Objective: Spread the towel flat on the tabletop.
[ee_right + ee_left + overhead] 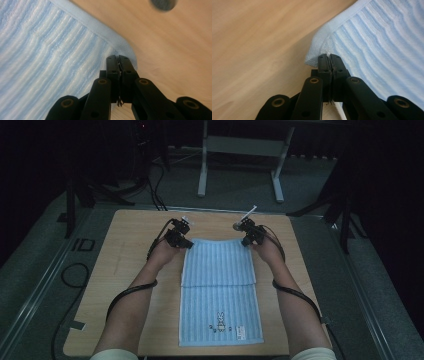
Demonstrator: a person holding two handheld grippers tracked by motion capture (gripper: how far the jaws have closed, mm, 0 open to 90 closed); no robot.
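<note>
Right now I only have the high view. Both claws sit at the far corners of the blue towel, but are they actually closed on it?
Observer: Yes for the left claw. In its own view the jaws are pressed together at the towel corner.
Operator: And the right?
Observer: The right claw looks the same, jaws together on the hemmed corner of the towel.
Operator: Is either corner lifted off the table yet?
Observer: At the left corner the hem curls up slightly above the wooden table, with a shadow beneath it. I cannot tell for the right.
</note>
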